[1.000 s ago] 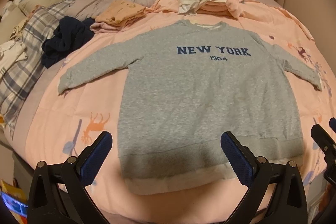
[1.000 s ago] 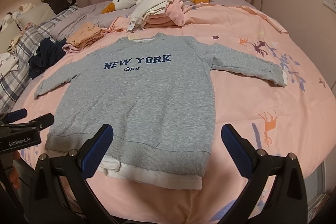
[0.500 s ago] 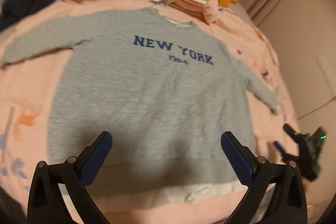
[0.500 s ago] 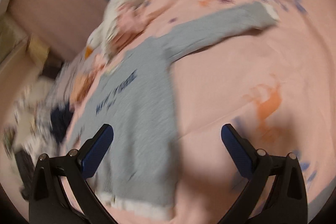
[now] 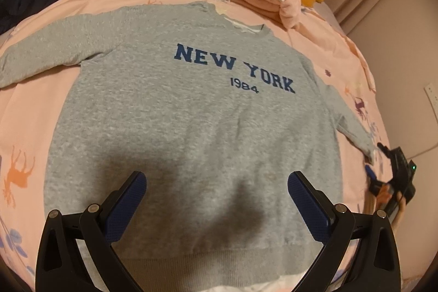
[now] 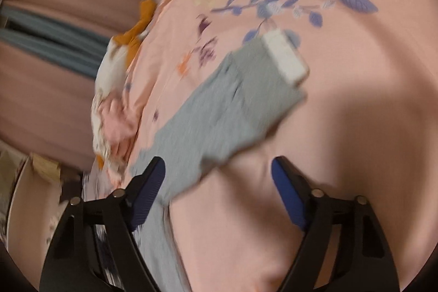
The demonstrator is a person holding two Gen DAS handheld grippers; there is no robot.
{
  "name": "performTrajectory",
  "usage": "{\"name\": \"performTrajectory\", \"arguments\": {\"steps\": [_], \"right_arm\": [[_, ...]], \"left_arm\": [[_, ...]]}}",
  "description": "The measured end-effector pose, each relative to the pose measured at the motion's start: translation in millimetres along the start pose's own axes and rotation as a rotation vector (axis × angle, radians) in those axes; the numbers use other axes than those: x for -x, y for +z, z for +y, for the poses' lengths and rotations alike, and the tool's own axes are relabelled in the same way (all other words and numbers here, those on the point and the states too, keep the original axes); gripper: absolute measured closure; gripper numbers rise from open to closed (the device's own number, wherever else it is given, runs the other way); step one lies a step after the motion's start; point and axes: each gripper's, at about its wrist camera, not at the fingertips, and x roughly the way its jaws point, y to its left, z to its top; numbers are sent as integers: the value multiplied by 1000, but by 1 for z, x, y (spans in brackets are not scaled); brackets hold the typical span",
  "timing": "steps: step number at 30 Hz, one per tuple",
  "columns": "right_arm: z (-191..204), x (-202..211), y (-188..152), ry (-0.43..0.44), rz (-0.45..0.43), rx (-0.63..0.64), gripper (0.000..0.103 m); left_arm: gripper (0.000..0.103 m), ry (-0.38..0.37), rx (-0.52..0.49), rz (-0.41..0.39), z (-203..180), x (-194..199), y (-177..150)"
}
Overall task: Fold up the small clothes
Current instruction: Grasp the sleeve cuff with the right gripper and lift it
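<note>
The grey sweatshirt (image 5: 191, 127) is laid flat on the bed (image 5: 35, 106), not yet folded. Both tools, left tool (image 5: 216, 207) and right tool (image 6: 219, 196), are held open and empty; the right one was just being closed a little.

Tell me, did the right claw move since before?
Yes. The right claw swung from the grey sweatshirt's hem out toward its sleeve on the pink bedspread, jaws closing a little with nothing gripped.
</note>
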Motion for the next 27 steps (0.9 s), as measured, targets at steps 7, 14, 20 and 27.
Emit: {"name": "performTrajectory", "arguments": {"steps": [7, 14, 20, 27], "right_arm": [[-13, -12, 39, -41, -50, -83, 70], [22, 5, 52, -101, -107, 79, 88], [127, 22, 37, -157, -162, 450, 88], [248, 2, -24, -192, -182, 795, 88]], "left_arm": [[1, 19, 11, 9, 4, -5, 4], [1, 24, 46, -3, 23, 1, 5], [1, 14, 132, -33, 57, 16, 4], [1, 28, 220, -80, 103, 41, -4]]}}
